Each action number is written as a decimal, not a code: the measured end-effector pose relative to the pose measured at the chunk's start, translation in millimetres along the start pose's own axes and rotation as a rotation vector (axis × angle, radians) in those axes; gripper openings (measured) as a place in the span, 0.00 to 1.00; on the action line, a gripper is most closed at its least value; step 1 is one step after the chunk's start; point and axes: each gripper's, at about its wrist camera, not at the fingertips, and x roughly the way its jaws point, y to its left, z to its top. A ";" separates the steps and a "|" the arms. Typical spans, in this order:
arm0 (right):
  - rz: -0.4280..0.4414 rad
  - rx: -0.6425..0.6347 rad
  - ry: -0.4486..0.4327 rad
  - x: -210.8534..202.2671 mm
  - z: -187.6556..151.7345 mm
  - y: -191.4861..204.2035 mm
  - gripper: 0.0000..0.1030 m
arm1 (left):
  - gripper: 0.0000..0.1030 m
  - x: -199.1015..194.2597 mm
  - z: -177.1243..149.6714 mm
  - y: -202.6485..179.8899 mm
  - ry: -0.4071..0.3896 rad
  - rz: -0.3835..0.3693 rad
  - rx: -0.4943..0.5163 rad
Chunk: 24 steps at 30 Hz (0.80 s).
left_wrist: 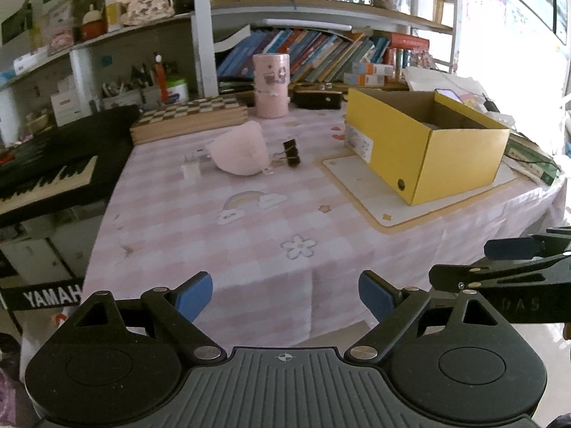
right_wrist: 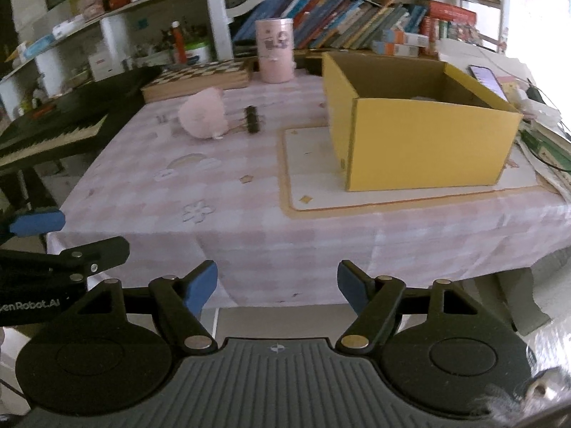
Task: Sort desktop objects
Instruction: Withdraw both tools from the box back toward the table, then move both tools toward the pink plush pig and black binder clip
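A pink face mask (left_wrist: 239, 151) lies on the pink checked tablecloth (left_wrist: 200, 235), with a black binder clip (left_wrist: 291, 153) just right of it. An open yellow cardboard box (left_wrist: 424, 142) stands on a cream mat (left_wrist: 360, 192) at the right. My left gripper (left_wrist: 285, 297) is open and empty, held off the table's near edge. My right gripper (right_wrist: 277, 287) is open and empty, also short of the near edge. The right wrist view shows the mask (right_wrist: 201, 114), the clip (right_wrist: 252, 119) and the box (right_wrist: 421, 132). Each gripper shows at the edge of the other's view.
A pink cylindrical holder (left_wrist: 271, 85) and a checkered board box (left_wrist: 189, 117) stand at the back of the table. A black keyboard (left_wrist: 53, 167) sits to the left. Bookshelves (left_wrist: 321, 50) rise behind. A phone (right_wrist: 487, 80) and papers lie right of the box.
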 end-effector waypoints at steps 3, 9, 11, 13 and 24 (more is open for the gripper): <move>0.017 -0.022 -0.006 -1.9 -1.9 11.5 0.73 | 0.89 -5.0 -3.4 6.7 -0.005 0.010 -0.005; 0.034 -0.044 -0.016 -3.2 -2.0 25.9 0.74 | 0.89 -12.2 -7.1 18.5 -0.020 0.030 -0.024; 0.039 -0.053 -0.018 -3.1 -1.5 29.5 0.74 | 0.89 -13.4 -7.7 22.0 -0.022 0.037 -0.030; 0.043 -0.061 -0.019 -2.6 -1.3 32.6 0.75 | 0.89 -13.8 -8.1 25.2 -0.024 0.042 -0.036; 0.048 -0.071 -0.028 1.5 3.7 42.9 0.75 | 0.90 -14.0 -7.1 33.0 -0.032 0.050 -0.036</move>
